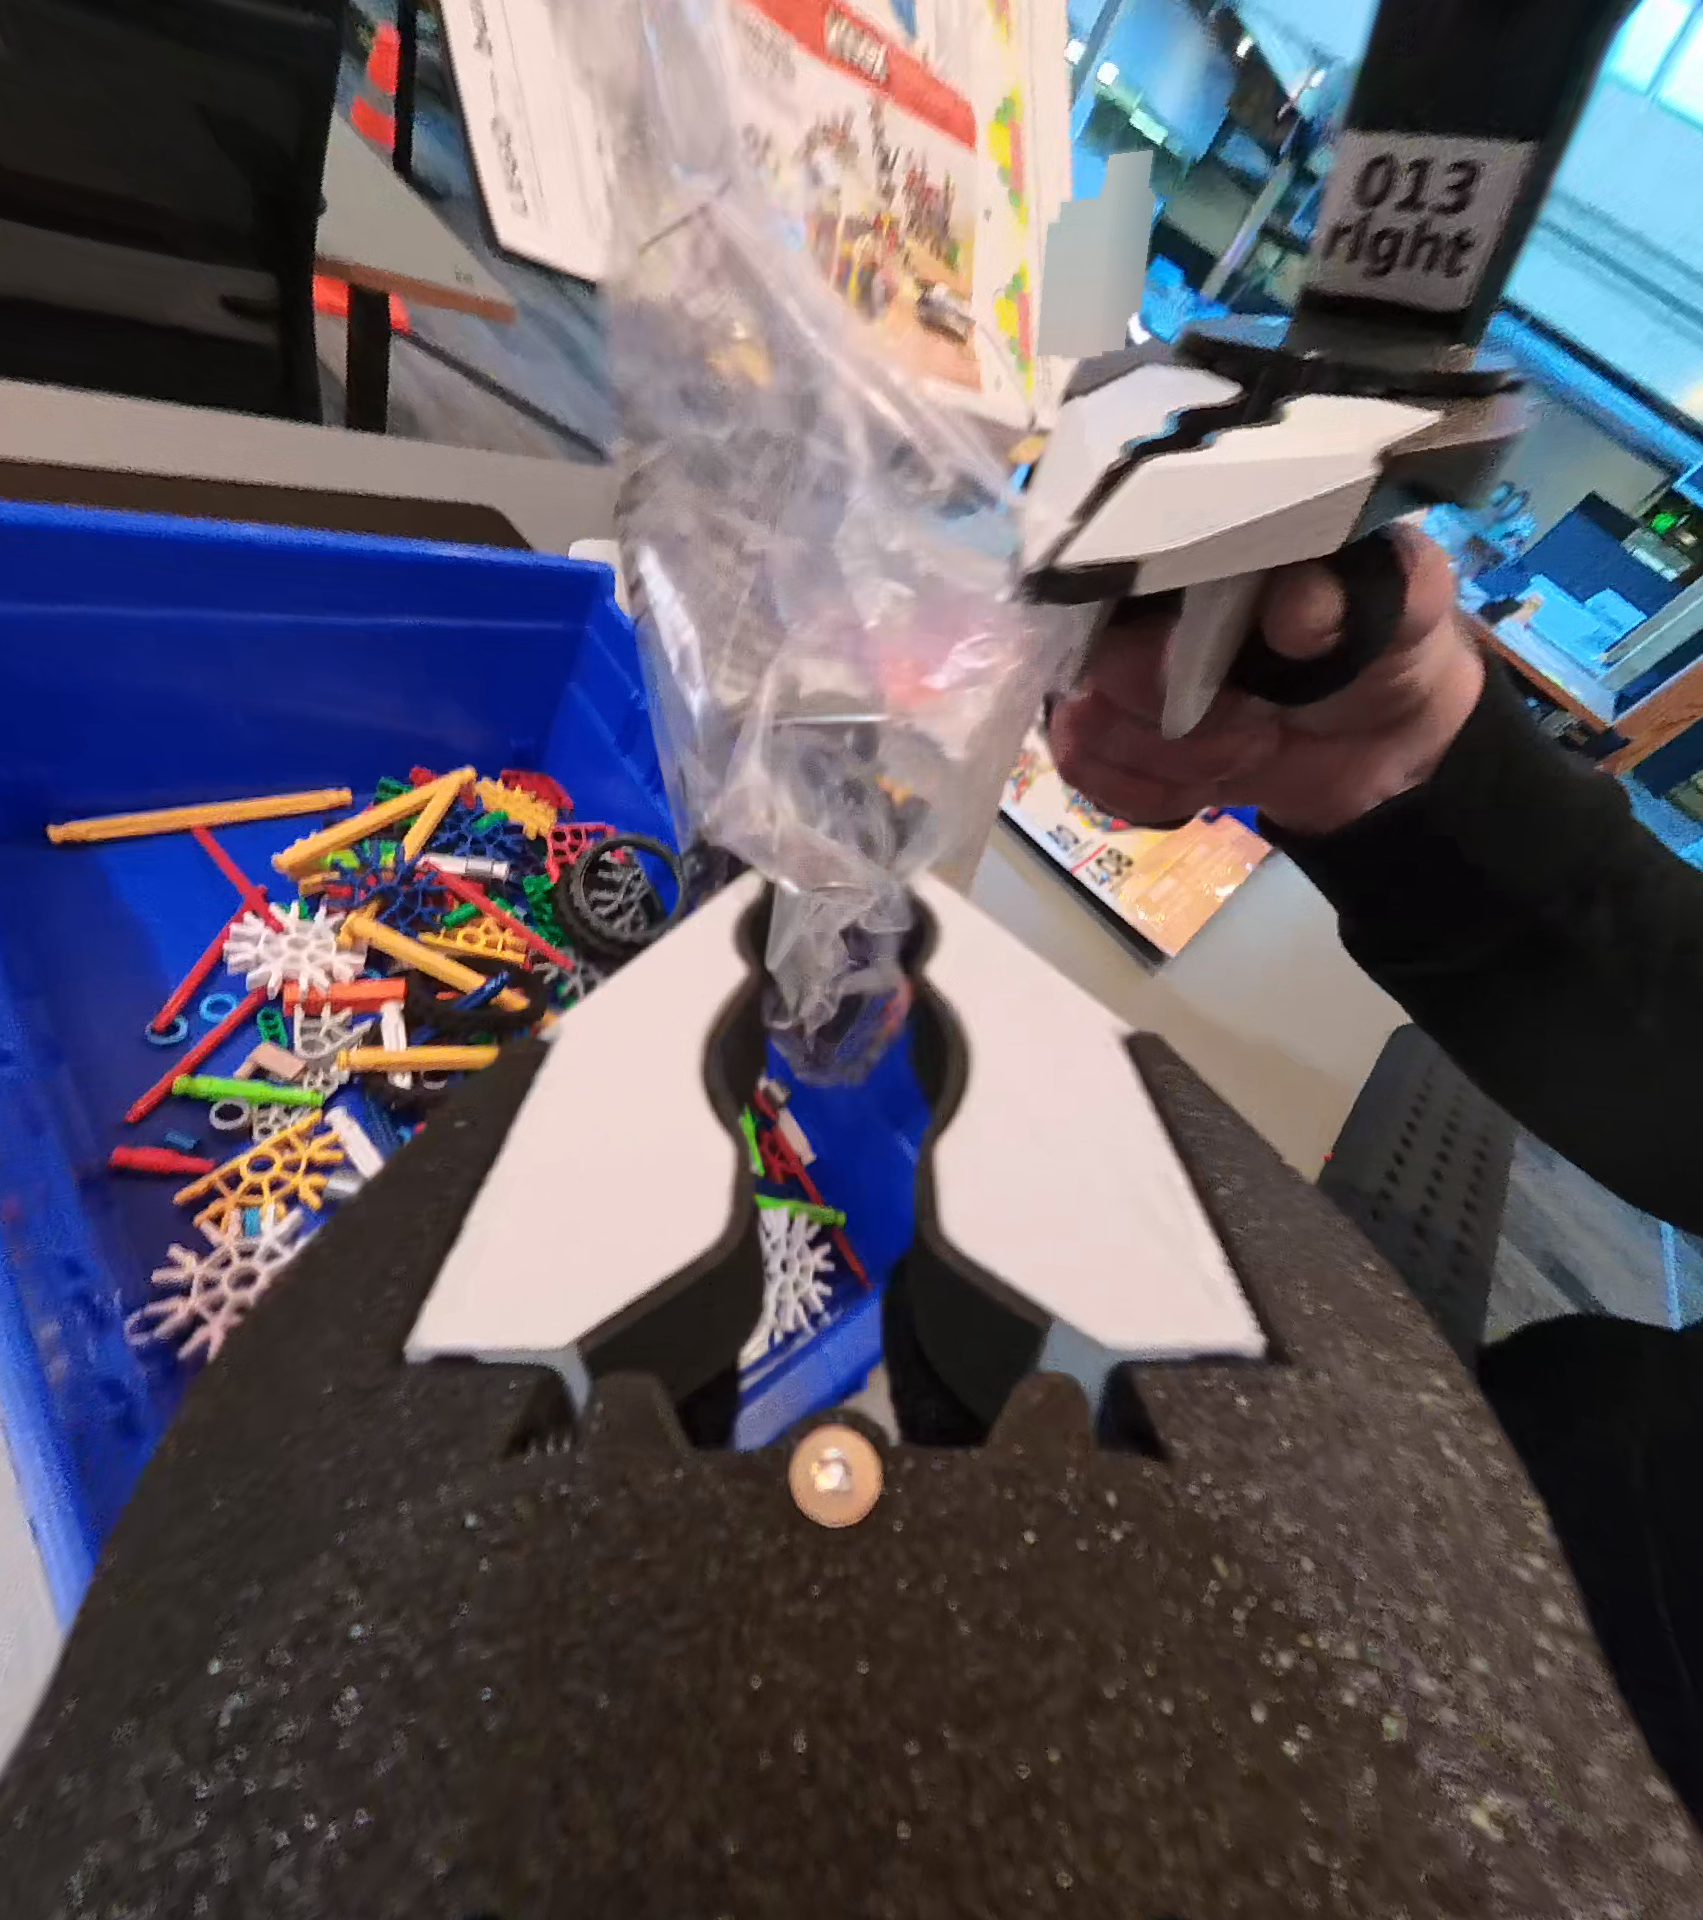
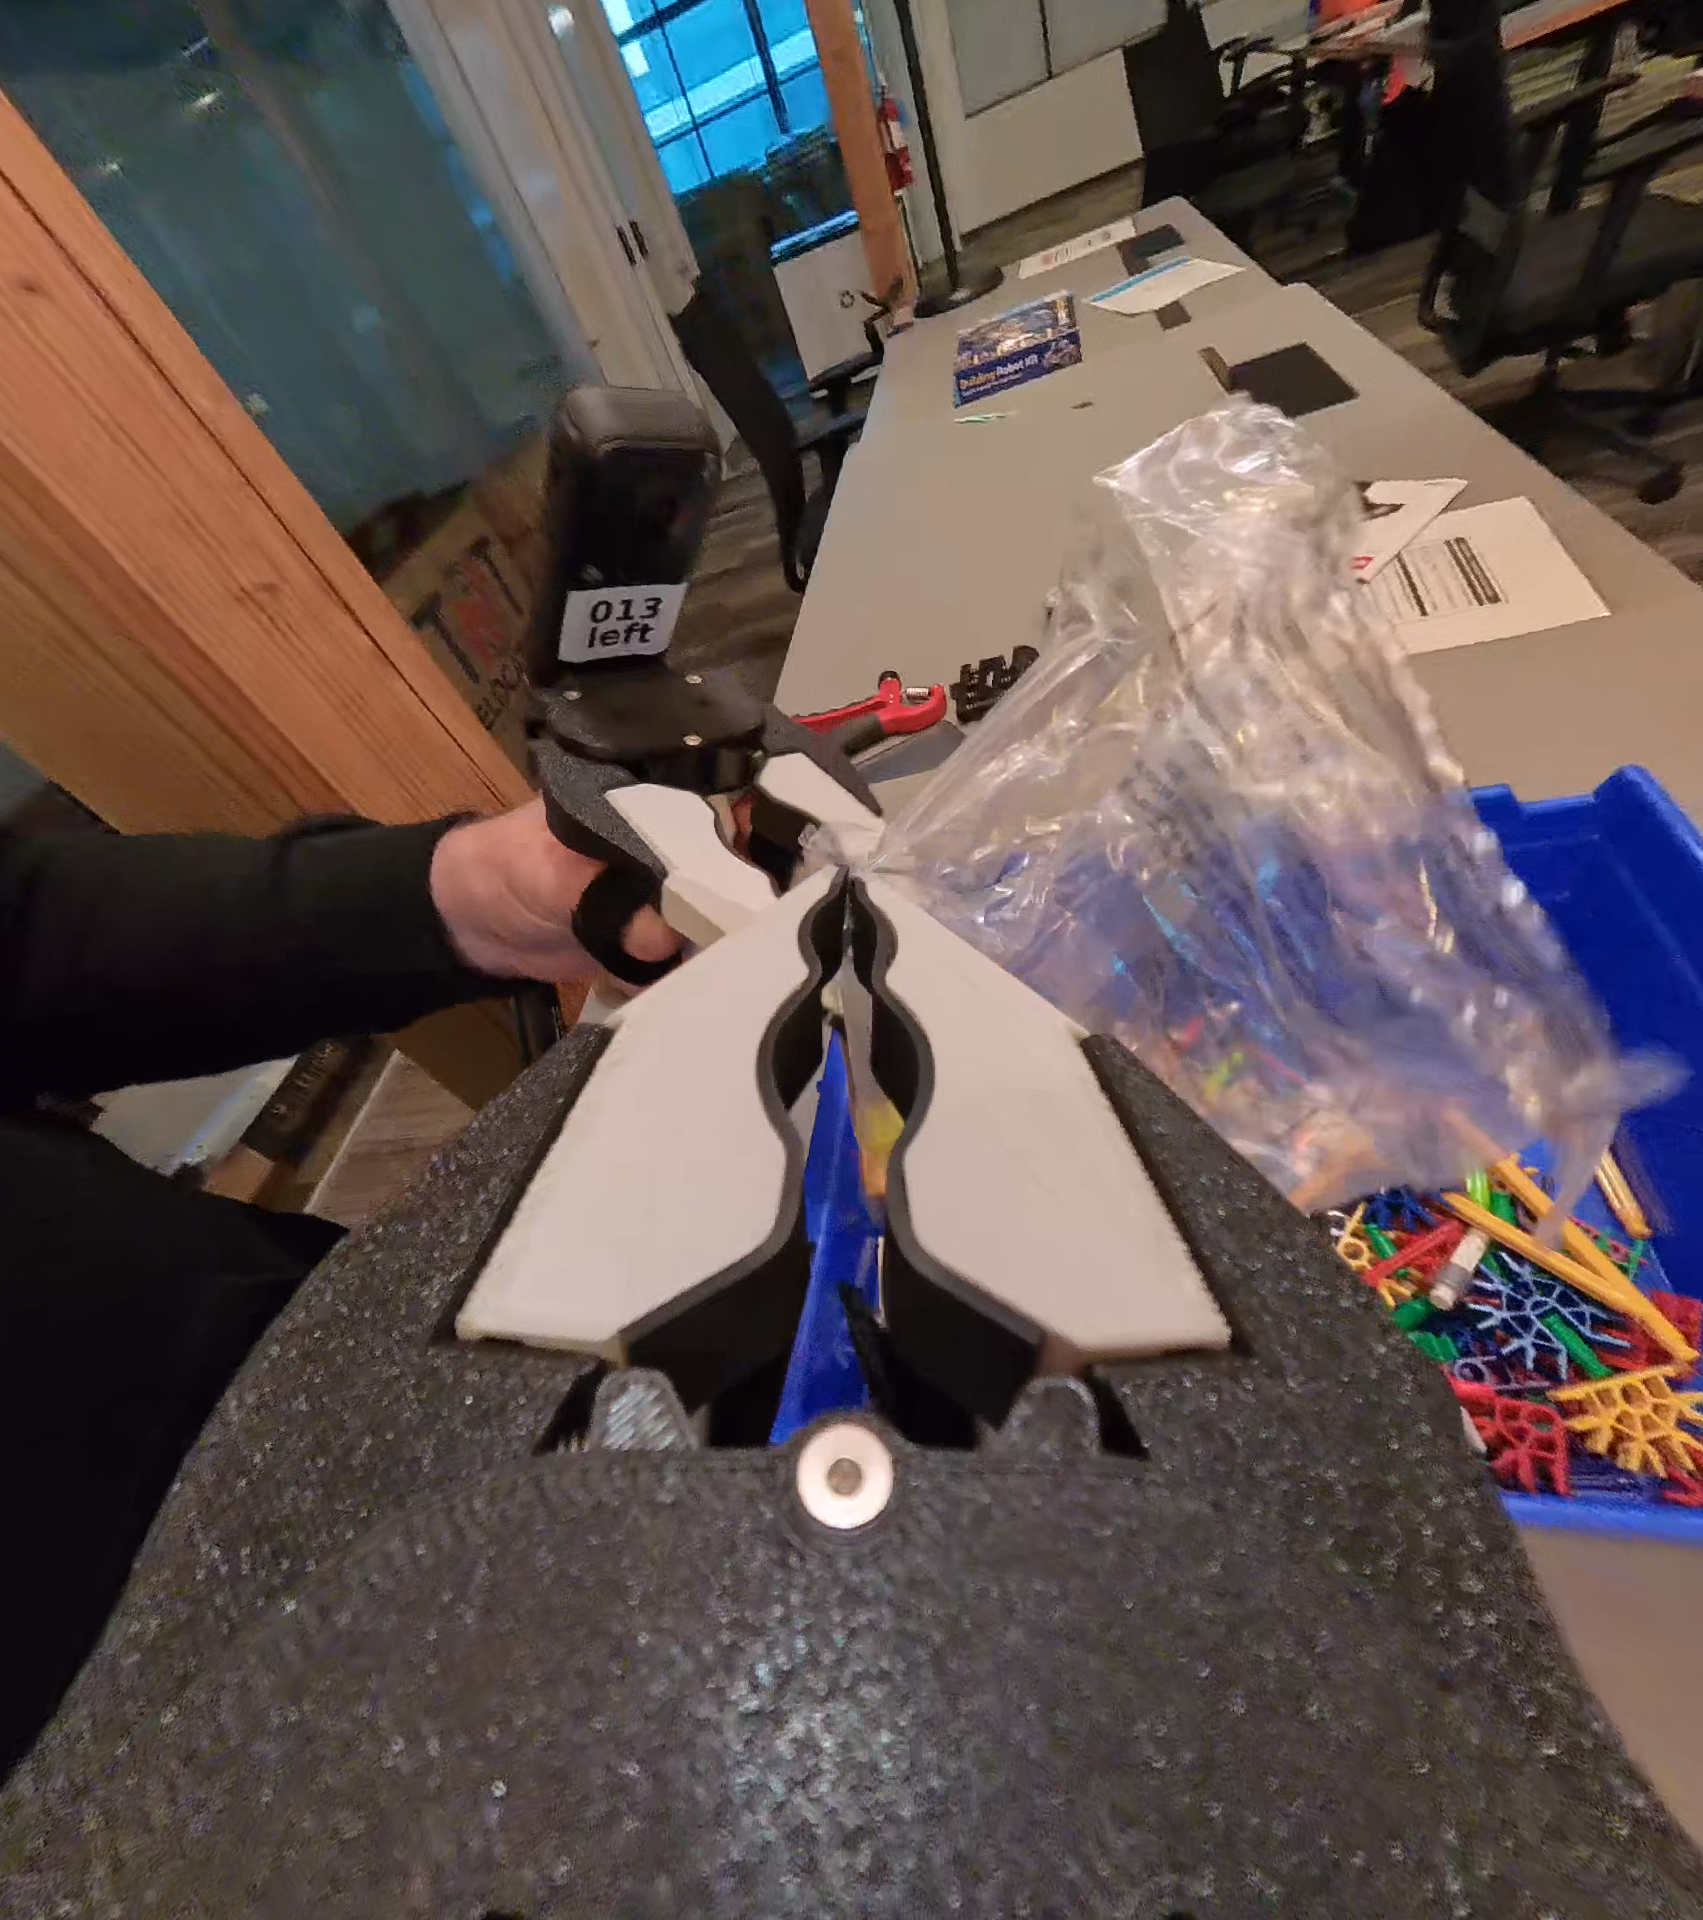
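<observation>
A clear plastic bag point(image 1: 805, 582) is clamped at one corner between the left gripper point(image 1: 831, 914) jaws and at another by the right gripper point(image 2: 845, 883), mouth hung over the blue bin point(image 2: 1678, 935) of construction-toy pieces point(image 1: 359, 935).

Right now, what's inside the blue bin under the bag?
The blue bin holds loose colourful construction-toy rods, snowflake connectors and black tyres. The clear plastic bag and the left gripper cover its near right corner, so contents there cannot be seen.

Left claw point(image 1: 834, 914) pinches a clear plastic bag point(image 1: 816, 582) above the blue bin point(image 1: 234, 644) of toy pieces point(image 1: 369, 956).
</observation>
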`<state>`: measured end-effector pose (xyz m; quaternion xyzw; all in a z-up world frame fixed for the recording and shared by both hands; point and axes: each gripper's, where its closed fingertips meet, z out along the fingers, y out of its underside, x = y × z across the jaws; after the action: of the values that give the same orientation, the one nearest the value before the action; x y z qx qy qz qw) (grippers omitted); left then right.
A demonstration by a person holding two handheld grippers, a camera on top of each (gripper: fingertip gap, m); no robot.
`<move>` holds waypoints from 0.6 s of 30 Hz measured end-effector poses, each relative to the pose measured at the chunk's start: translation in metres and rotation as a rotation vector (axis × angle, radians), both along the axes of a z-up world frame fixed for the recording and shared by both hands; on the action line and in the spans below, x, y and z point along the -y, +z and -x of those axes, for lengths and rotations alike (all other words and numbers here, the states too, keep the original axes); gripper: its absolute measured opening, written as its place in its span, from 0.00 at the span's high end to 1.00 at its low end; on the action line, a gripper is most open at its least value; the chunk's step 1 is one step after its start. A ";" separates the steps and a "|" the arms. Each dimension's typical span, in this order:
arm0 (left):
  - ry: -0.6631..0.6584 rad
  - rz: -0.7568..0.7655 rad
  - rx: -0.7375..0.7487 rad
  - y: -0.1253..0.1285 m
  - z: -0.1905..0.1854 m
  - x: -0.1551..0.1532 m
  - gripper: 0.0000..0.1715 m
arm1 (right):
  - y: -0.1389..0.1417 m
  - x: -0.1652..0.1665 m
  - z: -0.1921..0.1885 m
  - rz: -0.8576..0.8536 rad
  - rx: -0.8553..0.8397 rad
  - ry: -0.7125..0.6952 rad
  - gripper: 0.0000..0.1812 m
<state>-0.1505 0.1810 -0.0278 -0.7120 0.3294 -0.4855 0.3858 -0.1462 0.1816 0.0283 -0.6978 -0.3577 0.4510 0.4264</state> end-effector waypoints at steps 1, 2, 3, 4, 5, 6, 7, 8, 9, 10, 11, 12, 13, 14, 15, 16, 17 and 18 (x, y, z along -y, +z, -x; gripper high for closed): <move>0.003 -0.020 0.012 0.003 0.000 0.000 0.94 | 0.000 -0.003 0.001 0.002 0.005 -0.007 1.00; 0.004 -0.022 0.013 0.004 0.000 0.000 0.96 | -0.001 -0.008 0.000 0.003 0.011 -0.027 1.00; 0.012 -0.003 0.029 0.006 0.001 -0.001 0.99 | -0.001 -0.014 -0.003 -0.001 0.022 -0.063 1.00; 0.038 0.022 0.045 0.008 0.002 -0.005 0.99 | 0.000 -0.018 -0.006 -0.016 0.032 -0.096 0.95; 0.070 0.050 0.054 0.008 0.004 -0.010 0.99 | 0.004 -0.020 -0.011 -0.037 0.036 -0.124 0.87; 0.076 0.079 0.075 0.009 0.004 -0.011 0.99 | 0.010 -0.021 -0.017 -0.069 0.041 -0.160 0.79; 0.081 0.103 0.094 0.011 0.005 -0.013 0.99 | 0.016 -0.020 -0.024 -0.115 0.043 -0.198 0.75; 0.096 0.123 0.111 0.014 0.006 -0.015 1.00 | 0.022 -0.015 -0.032 -0.162 0.044 -0.224 0.74; 0.103 0.146 0.134 0.017 0.006 -0.016 0.99 | 0.023 -0.007 -0.037 -0.198 0.057 -0.240 0.74; 0.106 0.169 0.166 0.022 0.006 -0.017 1.00 | 0.018 0.002 -0.041 -0.226 0.087 -0.253 0.74; 0.117 0.192 0.192 0.026 0.006 -0.018 1.00 | 0.008 0.011 -0.042 -0.244 0.131 -0.260 0.73; 0.118 0.213 0.218 0.030 0.005 -0.018 1.00 | -0.007 0.019 -0.041 -0.249 0.185 -0.267 0.73; 0.121 0.237 0.240 0.033 0.004 -0.019 1.00 | -0.024 0.026 -0.038 -0.258 0.246 -0.285 0.70; 0.136 0.262 0.260 0.034 0.002 -0.020 1.00 | -0.040 0.030 -0.035 -0.277 0.311 -0.308 0.66; 0.147 0.292 0.284 0.034 0.000 -0.021 1.00 | -0.051 0.032 -0.031 -0.306 0.366 -0.343 0.63; 0.146 0.326 0.321 0.037 -0.003 -0.022 1.00 | -0.057 0.030 -0.029 -0.342 0.399 -0.397 0.63; 0.157 0.360 0.357 0.038 -0.005 -0.023 1.00 | -0.062 0.027 -0.027 -0.370 0.435 -0.449 0.63; 0.168 0.394 0.387 0.038 -0.007 -0.023 1.00 | -0.069 0.021 -0.030 -0.393 0.493 -0.504 0.63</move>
<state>-0.1433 0.2045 0.0104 -0.6922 0.0887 -0.6333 0.3345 -0.1166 0.1608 -0.0404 -0.7561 -0.3464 0.0747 0.5502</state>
